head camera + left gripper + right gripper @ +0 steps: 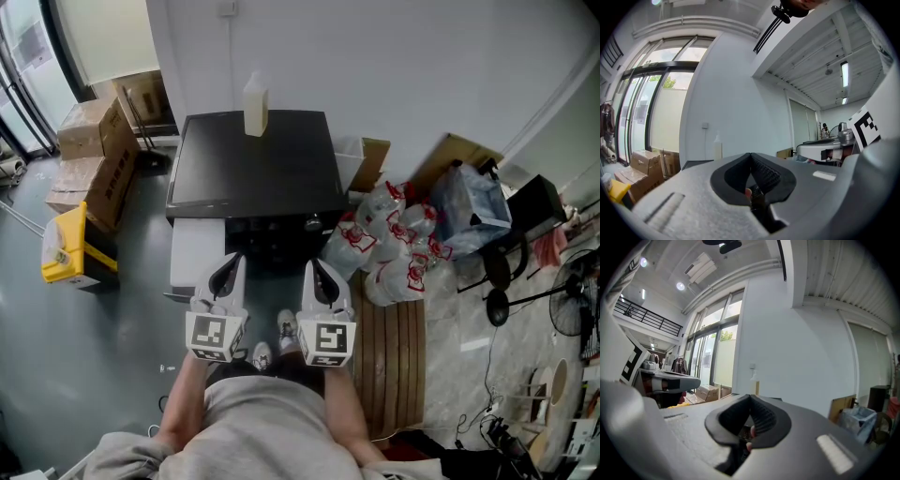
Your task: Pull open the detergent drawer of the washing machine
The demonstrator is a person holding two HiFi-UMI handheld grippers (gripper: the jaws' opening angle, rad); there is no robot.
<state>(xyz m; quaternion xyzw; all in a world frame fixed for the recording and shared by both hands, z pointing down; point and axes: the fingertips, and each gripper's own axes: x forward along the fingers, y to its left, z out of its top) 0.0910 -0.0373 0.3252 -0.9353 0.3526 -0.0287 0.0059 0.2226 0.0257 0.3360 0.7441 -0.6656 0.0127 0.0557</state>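
The white rectangular detergent drawer [195, 255] appears as a pale slab jutting from the left of the front of the black-topped washing machine [253, 169], though the steep angle leaves it unclear how far out it stands. The left gripper [230, 264] is held level in front of the machine, its tip overlapping the slab's right edge in the head view; contact cannot be judged. In the left gripper view its jaws are pressed together with nothing between them. The right gripper [317, 268] sits just beside it, before the dark control panel, and its jaws are likewise clenched on nothing. A tall white plastic bottle [255, 105] stands upright at the back of the machine's top. Brown cardboard boxes [94, 155] are stacked to the left, with a yellow plastic bin [70, 246] near them. Red-and-white plastic bags [389, 248] are heaped to the right, beside a slatted wooden board [398, 361].
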